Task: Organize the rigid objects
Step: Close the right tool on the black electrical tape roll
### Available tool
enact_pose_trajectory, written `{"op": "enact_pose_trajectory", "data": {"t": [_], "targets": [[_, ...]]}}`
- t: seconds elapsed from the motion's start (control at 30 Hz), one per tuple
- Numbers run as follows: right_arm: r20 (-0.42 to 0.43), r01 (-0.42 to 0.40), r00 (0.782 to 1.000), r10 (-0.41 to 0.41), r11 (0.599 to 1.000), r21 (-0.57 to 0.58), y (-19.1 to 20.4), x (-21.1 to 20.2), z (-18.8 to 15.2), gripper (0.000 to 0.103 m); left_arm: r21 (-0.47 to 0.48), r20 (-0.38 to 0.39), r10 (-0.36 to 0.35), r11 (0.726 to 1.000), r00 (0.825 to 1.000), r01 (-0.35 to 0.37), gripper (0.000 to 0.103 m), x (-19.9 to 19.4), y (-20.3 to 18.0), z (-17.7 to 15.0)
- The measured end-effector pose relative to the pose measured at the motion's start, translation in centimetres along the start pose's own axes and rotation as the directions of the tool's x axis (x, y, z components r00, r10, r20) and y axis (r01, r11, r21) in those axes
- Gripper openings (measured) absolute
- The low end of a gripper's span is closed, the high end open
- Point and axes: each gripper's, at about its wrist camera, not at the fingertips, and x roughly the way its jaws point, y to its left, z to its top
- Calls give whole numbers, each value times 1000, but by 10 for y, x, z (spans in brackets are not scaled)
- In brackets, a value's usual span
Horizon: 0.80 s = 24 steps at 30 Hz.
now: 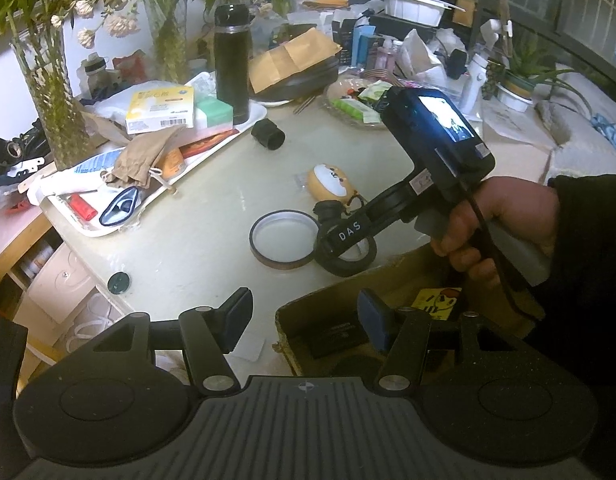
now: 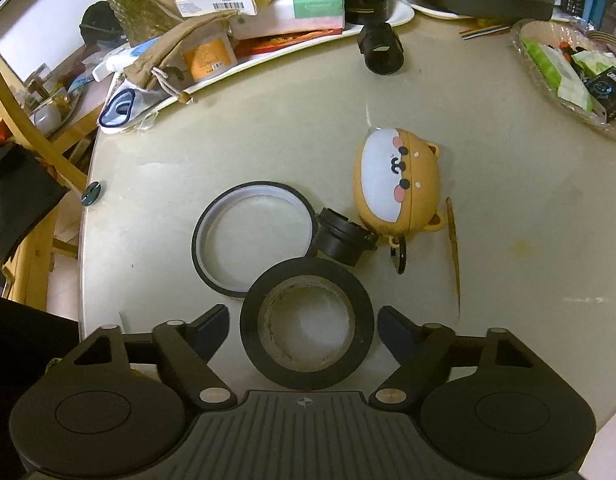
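Tape is the business of the moment: the black tape roll lies flat on the bench, and the right tool straddles it, one pad on either side of the roll's outer wall with a thin gap showing at each. The jaws stand wide and are not yet pressing, so nothing is held. To grip well I would keep the pads level with the bench, centre them so both meet the wall together, and close until the roll cannot slip before lifting straight up. The thin tape ring touches the black roll on its far side, and a small black cylindrical part sits just beyond the roll too (a skewed lift could drag either one). The bear-faced case lies beyond the cylinder, a little apart from the roll, and is no obstacle.

The left tool hangs half open and empty over the near edge of a cardboard box, which sits just this side of the roll; I judge that is where the roll is meant to go.

Much is hard to read. The box interior is largely covered by the left tool and a sleeve; only a yellow sticker and something dark show. From the left wrist view the right tool's body hides most of the roll, so contact cannot be confirmed there.
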Motion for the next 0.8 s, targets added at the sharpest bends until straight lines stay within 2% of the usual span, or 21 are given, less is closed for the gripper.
{"op": "enact_pose_trajectory", "data": {"t": [0.07,0.2,0.47,0.8], "targets": [[-2,13,1000,-13,1000,-8,2,2,0,76,-1,-1,0,1000,1000,0,58,1,0,0],[-5,14,1000,-14,1000,-12,2,2,-1,75,1,0,0,1000,1000,0,58,1,1,0],[32,-42,999,43,999,-18,-2,-20,-1,75,-10,3,14,1000,1000,-14,58,1,6,1],[139,-41,989,46,999,-36,-14,-70,-6,75,-22,10,29,999,1000,-29,58,3,12,7]]}}
